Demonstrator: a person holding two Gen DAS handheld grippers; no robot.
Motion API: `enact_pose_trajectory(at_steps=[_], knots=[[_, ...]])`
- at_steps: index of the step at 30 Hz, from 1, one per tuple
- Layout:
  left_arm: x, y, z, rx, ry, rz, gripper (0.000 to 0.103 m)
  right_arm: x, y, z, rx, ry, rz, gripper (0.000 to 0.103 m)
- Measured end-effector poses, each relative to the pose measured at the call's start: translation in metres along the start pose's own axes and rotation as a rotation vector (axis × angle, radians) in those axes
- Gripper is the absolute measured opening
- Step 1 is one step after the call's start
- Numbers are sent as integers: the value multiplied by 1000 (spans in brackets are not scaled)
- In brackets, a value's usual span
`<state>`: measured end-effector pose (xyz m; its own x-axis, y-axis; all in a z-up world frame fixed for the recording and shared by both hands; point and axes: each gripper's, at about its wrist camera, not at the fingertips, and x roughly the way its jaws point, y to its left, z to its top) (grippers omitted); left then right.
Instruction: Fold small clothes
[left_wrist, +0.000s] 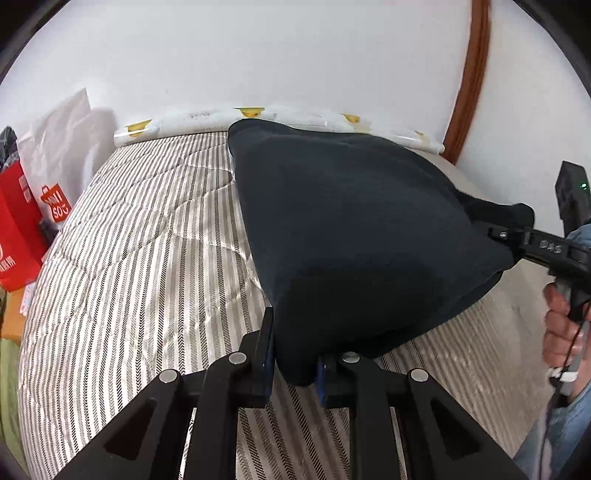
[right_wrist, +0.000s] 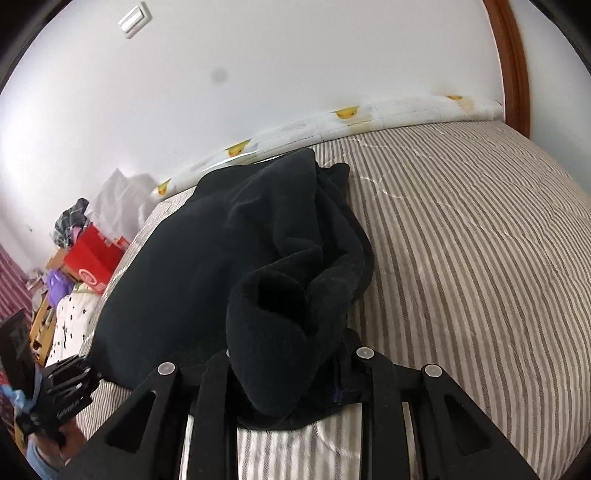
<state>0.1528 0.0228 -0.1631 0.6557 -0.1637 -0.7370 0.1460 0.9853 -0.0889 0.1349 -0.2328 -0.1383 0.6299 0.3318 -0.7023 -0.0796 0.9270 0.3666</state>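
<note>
A black fleece garment (left_wrist: 351, 229) is lifted off a striped bed cover (left_wrist: 140, 240), stretched between both grippers. My left gripper (left_wrist: 295, 369) is shut on its near corner, blue pads pressed against the cloth. At the right edge of the left wrist view, my right gripper (left_wrist: 495, 234) pinches the other corner, with a hand (left_wrist: 561, 321) on its handle. In the right wrist view the garment (right_wrist: 192, 266) bunches in thick folds between the fingers of my right gripper (right_wrist: 291, 380), hiding the fingertips. Its far end rests on the bed (right_wrist: 461, 240).
A rolled white mat with yellow marks (left_wrist: 177, 123) lies along the wall at the bed's far edge. A red box (left_wrist: 14, 236) and a white shopping bag (left_wrist: 59, 177) stand left of the bed. A brown wooden door frame (left_wrist: 469, 74) rises at the right.
</note>
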Motion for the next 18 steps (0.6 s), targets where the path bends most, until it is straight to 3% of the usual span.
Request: enact_pose_trajectory(at_steps=[4,9,13,15,17,18], knots=[[2,2,2,-11,8,-22,20,-27,-17,-12,3,13,-18,40],[-19,8,-7,-39,-1,-90,24,-68,-7,-3,-96,-78,-95,44],[-44,7,-9,-27,-68,-102,38,-61,11,9,-156,-90,-99,44],[-48,6,-3,-30,-91,-100,40,-41,14,15,-155,-64,-95,44],[-44,1,8,-27,-88,-69,40,-16,13,19,-123,-10,-104,42],[-37,-1,14,-23,-78,-58,40,-3,12,21,-112,25,-113,26]])
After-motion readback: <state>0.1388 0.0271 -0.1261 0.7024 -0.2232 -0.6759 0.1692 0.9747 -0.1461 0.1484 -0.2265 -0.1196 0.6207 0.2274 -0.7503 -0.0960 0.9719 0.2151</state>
